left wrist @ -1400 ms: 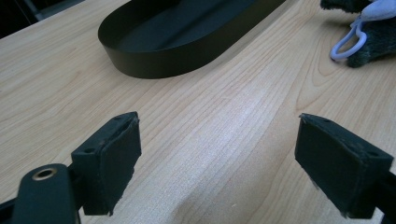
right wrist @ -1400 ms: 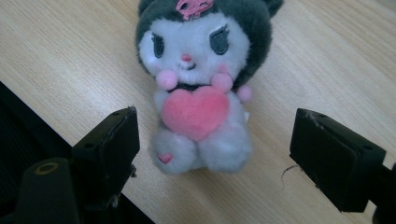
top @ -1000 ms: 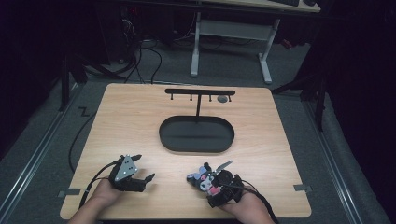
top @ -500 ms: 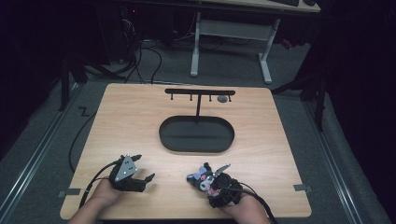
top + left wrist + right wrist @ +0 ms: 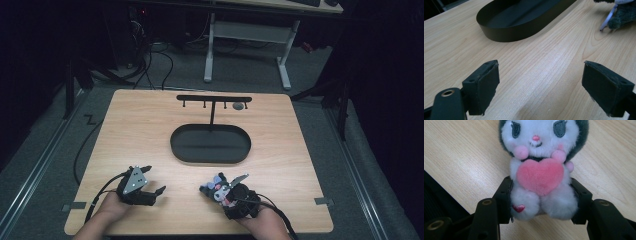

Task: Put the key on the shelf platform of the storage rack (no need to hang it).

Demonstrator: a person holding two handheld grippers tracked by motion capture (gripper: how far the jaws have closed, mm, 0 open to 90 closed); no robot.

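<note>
Since the earlier frames, right gripper (image 5: pixel 223 191) jaws have just been closing and now clamp the plush toy (image 5: pixel 540 170) at its lower body, near tabletop (image 5: pixel 150 130) front edge. Hook stand (image 5: pixel 214 99) lies straight ahead, beyond the tray (image 5: pixel 210 145). Left gripper (image 5: pixel 152 188) gapes wide, empty.
</note>
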